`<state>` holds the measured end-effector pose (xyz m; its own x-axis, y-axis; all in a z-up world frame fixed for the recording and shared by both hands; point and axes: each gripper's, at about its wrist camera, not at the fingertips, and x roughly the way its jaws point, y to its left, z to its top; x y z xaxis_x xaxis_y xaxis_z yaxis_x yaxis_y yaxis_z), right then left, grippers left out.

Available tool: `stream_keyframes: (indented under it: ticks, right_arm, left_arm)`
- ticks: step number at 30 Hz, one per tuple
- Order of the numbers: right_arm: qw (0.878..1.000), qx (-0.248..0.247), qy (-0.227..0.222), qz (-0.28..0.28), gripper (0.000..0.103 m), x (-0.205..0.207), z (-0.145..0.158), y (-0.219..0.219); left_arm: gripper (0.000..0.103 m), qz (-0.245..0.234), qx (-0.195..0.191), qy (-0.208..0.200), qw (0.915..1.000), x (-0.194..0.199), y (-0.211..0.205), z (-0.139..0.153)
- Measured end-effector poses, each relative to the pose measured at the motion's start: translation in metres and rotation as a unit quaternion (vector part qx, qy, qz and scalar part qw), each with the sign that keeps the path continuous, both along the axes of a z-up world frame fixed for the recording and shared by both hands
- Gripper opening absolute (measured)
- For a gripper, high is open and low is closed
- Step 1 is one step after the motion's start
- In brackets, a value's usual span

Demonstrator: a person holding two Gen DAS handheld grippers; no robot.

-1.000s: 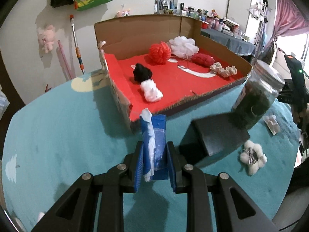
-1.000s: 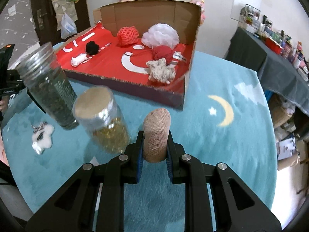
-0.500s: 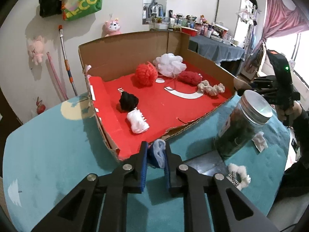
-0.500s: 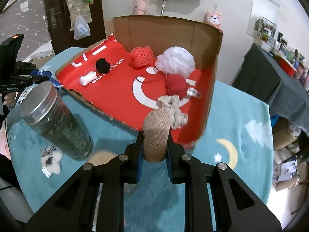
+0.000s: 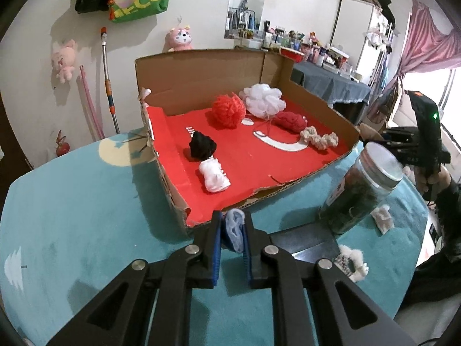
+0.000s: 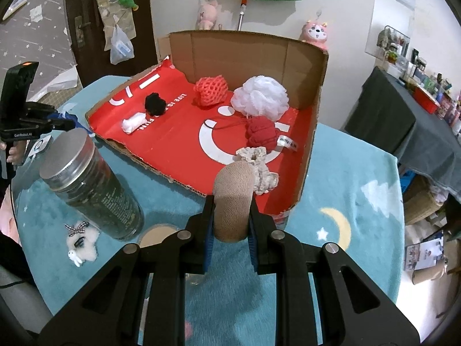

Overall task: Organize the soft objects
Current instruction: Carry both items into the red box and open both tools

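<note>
Clamping a blue cloth (image 5: 234, 229), the left gripper (image 5: 232, 230) faces the box (image 5: 198, 86) just ahead; the right gripper (image 6: 231, 216) pinches a tan sock (image 6: 233, 199).

Each view was taken from behind its own gripper, tilted down over the teal tabletop (image 5: 72, 201). The cardboard box (image 5: 201, 77), seen close at frame centre, was shared by both views, from opposite corners. The dark jar (image 5: 360, 190) was seen at right in the left view, at left (image 6: 89, 190) in the right view.
</note>
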<state>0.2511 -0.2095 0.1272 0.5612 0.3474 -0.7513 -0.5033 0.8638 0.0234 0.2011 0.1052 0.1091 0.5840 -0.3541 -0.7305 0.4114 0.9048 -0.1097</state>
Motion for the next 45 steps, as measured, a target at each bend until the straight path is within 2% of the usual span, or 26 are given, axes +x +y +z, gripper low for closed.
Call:
stream_keyframes:
  ticks: [7, 13, 23, 28, 35, 42, 45]
  right_arm:
    - [1.000, 0.013, -0.002, 0.013, 0.019, 0.003, 0.014, 0.006]
    - [0.999, 0.015, 0.006, 0.039, 0.019, 0.029, 0.021, 0.033]
    - [0.994, -0.011, 0.083, 0.069, 0.020, 0.115, -0.002, 0.085]
    - [0.989, -0.023, 0.130, 0.063, 0.021, 0.151, -0.022, 0.098]
    - [0.985, -0.043, 0.160, 0.058, 0.021, 0.175, -0.044, 0.113]
    - [0.982, -0.061, 0.172, 0.043, 0.021, 0.184, -0.056, 0.114]
    - [0.982, -0.063, 0.174, 0.042, 0.022, 0.184, -0.058, 0.114]
  left_arm:
    - [0.013, -0.023, -0.020, -0.020, 0.9993, 0.007, -0.018, 0.027]
    - [0.013, -0.050, -0.019, -0.013, 0.9985, 0.048, -0.057, 0.036]
    - [0.013, -0.053, -0.006, 0.058, 0.9969, 0.135, -0.104, 0.015]
    - [0.014, -0.043, -0.026, 0.099, 0.9938, 0.171, -0.110, -0.004]
    - [0.014, -0.021, -0.021, 0.125, 0.9918, 0.196, -0.112, -0.026]
    - [0.016, -0.011, -0.029, 0.126, 0.9915, 0.199, -0.105, -0.028]
    - [0.030, -0.006, -0.020, 0.124, 0.9920, 0.201, -0.104, -0.028]
